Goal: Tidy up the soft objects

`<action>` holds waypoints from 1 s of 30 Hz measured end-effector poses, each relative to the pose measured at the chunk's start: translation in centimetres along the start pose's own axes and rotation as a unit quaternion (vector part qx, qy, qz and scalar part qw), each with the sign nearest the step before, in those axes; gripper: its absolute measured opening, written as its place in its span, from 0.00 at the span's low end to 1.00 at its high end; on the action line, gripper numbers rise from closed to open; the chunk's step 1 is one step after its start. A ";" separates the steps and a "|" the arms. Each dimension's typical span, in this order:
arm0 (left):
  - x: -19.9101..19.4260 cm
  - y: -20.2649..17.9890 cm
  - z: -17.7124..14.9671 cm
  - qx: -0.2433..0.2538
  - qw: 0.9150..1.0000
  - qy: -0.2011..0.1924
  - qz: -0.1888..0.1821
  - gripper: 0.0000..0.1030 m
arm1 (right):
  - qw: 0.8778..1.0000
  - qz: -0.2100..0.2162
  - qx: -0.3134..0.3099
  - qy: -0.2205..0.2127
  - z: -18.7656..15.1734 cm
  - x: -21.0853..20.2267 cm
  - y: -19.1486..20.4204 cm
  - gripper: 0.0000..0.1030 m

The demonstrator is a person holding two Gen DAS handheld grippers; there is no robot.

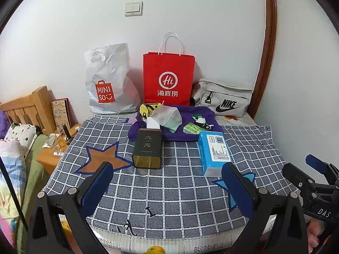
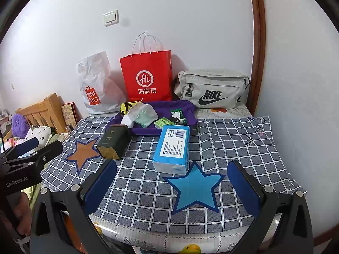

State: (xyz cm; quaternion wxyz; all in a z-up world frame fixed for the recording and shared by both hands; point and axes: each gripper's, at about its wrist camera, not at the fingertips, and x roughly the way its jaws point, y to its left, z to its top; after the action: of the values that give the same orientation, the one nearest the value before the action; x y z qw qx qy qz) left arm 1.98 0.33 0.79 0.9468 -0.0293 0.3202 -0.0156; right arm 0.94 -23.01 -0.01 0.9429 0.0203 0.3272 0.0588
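Observation:
A purple cloth [image 1: 186, 131] [image 2: 184, 108] lies at the back of the checked table cover, carrying a clear bag of pale green fabric [image 1: 169, 117] [image 2: 144, 114], a yellow pouch [image 1: 149, 108] [image 2: 126, 106], a green tissue pack [image 1: 191, 128] [image 2: 163, 123] and a green-and-black item [image 1: 200, 119] [image 2: 178, 115]. In front lie a blue tissue pack [image 1: 215, 152] [image 2: 172, 148] and a dark tin [image 1: 147, 148] [image 2: 113, 140]. My left gripper [image 1: 167, 180] hangs open over the near edge, holding nothing. My right gripper [image 2: 172, 180] is open above the blue star, also holding nothing.
Against the wall stand a white Miniso bag [image 1: 108, 80] [image 2: 95, 84], a red paper bag [image 1: 168, 78] [image 2: 147, 77] and a grey Nike pouch [image 1: 224, 98] [image 2: 211, 90]. A wooden bedside stand [image 1: 53, 154] with small bottles and a bed lie left. A door frame [image 1: 267, 48] rises at right.

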 end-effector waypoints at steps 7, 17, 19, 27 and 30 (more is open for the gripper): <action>0.0 -0.1 -0.1 -0.001 1.000 0.001 0.000 1.00 | 1.000 0.001 -0.001 0.001 -0.1 -0.1 0.1 1.00; -0.1 -0.1 -0.2 -0.005 1.000 0.000 0.000 1.00 | 1.000 0.002 0.001 0.000 -0.1 -0.3 0.1 1.00; -0.1 -0.1 -0.2 -0.005 1.000 -0.001 -0.001 1.00 | 1.000 0.001 0.000 -0.001 -0.1 -0.3 0.2 1.00; -0.2 -0.1 -0.2 -0.005 1.000 -0.002 0.000 1.00 | 1.000 0.001 -0.001 -0.002 -0.1 -0.4 0.2 1.00; -0.2 -0.1 -0.2 -0.006 1.000 -0.001 0.000 1.00 | 1.000 0.002 -0.001 -0.002 -0.1 -0.4 0.3 1.00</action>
State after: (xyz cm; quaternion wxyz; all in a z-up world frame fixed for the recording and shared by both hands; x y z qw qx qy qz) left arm 1.68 0.24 0.74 0.9470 -0.0348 0.3192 -0.0135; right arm 0.54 -22.79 0.17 0.9436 0.0199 0.3250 0.0606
